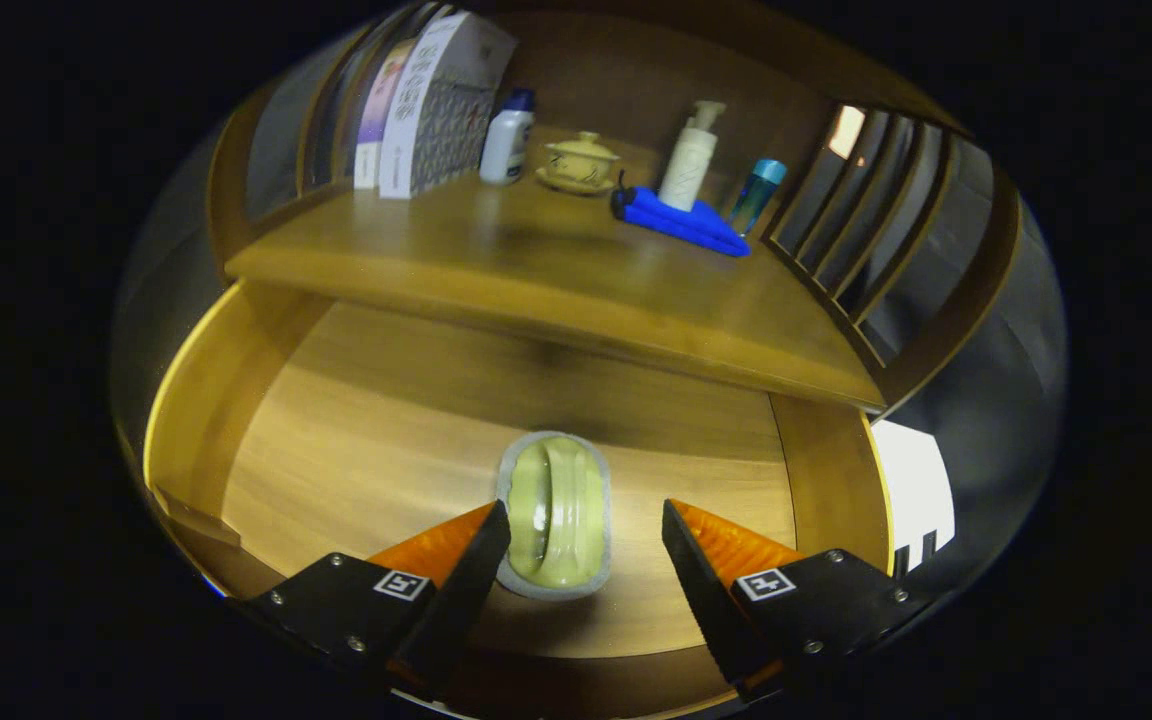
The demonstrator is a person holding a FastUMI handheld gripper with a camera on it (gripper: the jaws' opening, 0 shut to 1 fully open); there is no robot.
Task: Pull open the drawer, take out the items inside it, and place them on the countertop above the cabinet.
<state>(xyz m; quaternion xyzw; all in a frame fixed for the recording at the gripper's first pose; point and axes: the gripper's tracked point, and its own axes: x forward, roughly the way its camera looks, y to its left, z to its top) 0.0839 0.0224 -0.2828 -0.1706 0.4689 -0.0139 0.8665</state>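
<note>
The wooden drawer (236,400) is pulled open below the countertop (556,270). On its floor lies a pale green oval item in a clear wrapper (554,515), lengthwise between my fingers. My gripper (586,540) is open, hovering over the drawer, its tips on either side of the item. The left tip sits at the item's edge; a gap separates the right tip from it.
On the countertop stand upright boxes (426,105), a small white bottle with blue cap (508,140), a yellow lidded cup on a saucer (579,162), a white pump bottle (690,160), a blue folded umbrella (681,222) and a teal bottle (758,195). Slatted sides (866,220) flank the countertop.
</note>
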